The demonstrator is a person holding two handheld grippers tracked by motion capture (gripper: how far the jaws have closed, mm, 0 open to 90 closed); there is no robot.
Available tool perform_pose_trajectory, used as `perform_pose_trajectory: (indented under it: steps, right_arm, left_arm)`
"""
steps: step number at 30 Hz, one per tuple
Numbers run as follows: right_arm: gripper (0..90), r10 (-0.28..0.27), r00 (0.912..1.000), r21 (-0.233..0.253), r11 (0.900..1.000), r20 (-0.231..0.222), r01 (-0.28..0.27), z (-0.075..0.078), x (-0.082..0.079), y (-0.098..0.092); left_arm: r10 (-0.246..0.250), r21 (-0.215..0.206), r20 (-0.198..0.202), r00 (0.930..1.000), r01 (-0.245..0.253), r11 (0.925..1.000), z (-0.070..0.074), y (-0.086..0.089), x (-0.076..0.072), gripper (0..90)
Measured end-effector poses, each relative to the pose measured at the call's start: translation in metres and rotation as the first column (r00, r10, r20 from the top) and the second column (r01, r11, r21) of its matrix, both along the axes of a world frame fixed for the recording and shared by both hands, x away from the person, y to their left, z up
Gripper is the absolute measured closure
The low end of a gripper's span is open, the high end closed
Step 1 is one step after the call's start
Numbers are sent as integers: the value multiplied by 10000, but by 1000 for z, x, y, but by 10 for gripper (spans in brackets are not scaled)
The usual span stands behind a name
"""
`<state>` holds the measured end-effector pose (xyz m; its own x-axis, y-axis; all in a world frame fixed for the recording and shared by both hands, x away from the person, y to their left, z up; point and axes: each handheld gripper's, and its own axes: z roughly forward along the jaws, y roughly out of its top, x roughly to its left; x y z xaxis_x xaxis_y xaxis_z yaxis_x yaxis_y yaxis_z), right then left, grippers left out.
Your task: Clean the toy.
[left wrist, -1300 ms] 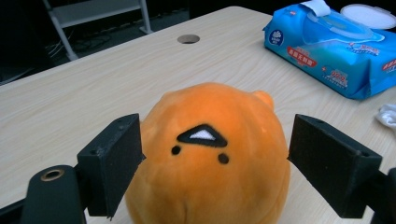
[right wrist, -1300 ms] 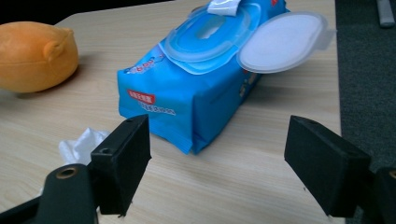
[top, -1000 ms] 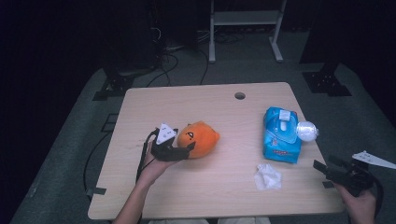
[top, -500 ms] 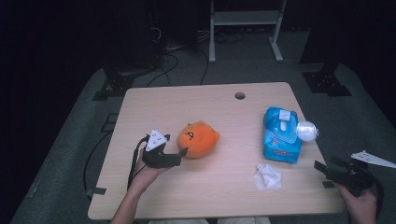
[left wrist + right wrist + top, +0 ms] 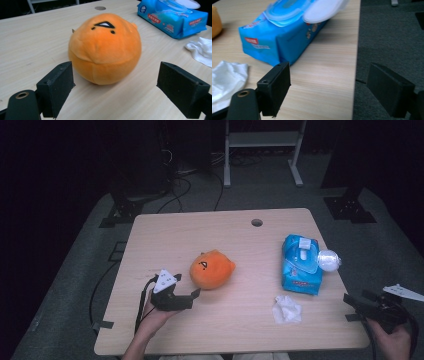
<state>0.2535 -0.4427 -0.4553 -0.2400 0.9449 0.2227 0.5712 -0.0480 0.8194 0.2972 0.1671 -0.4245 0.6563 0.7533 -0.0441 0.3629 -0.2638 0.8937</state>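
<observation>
Item: orange plush toy [image 5: 105, 48], round, with a small stitched face on top. It sits on the table [image 5: 200, 232] left of centre, just ahead of my left gripper [image 5: 186, 296] and not touching it. In the left gripper view it lies between and beyond my two jaws, which are spread wide with nothing in them.

Handling, as I judge it: light, soft, stuffed; it should give under pressure and not slip much on the pads. Nothing fragile about it. Best hold is across the widest part of the body, low down near the seam, so the jaws sink in instead of sliding up over the dome. The jaws look wide enough to take it.

Nearby: blue wipes pack [image 5: 301, 265], well apart to the right, its flip lid [image 5: 324, 8] open. A crumpled white tissue [image 5: 286, 309] lies near the pack, toward my edge of the table. A pale round object [image 5: 328, 260] touches the pack's right side; I cannot tell what it is.

My right gripper [image 5: 356, 302] hangs off the right edge of the table, jaws apart, empty, pointed toward the pack.

Hard to make out: the toy's underside and far side are hidden. A small dark point sticks up behind it in the left gripper view; I cannot say what it is. The printing on the pack is too blurred to read. The surroundings beyond the table are dark.
</observation>
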Motion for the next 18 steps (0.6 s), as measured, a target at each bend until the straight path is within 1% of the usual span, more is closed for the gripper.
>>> perform_pose_trajectory:
  steps: [6, 11, 14, 18]
  right_arm:
    - [181, -465, 9987, -79, 9989, -185, 464, -7, -2, -13]
    - [171, -842, 9962, -147, 9964, -228, 839, -12, -3, -22]
    - [170, -1150, 9930, -93, 9933, -279, 1148, -17, -4, -28]
    - [170, -1607, 9863, -61, 9870, -367, 1606, -23, -6, -35]
  left_arm:
    - [-163, -5, -112, 9998, 163, 9999, -5, -1, -11, 130]
    - [-191, -123, -145, 9997, 189, 9997, -7, 0, -19, 126]
    - [-249, -193, -213, 9995, 245, 9995, -10, 0, -23, 126]
    - [-255, -321, -254, 9994, 247, 9992, -13, 0, -26, 124]
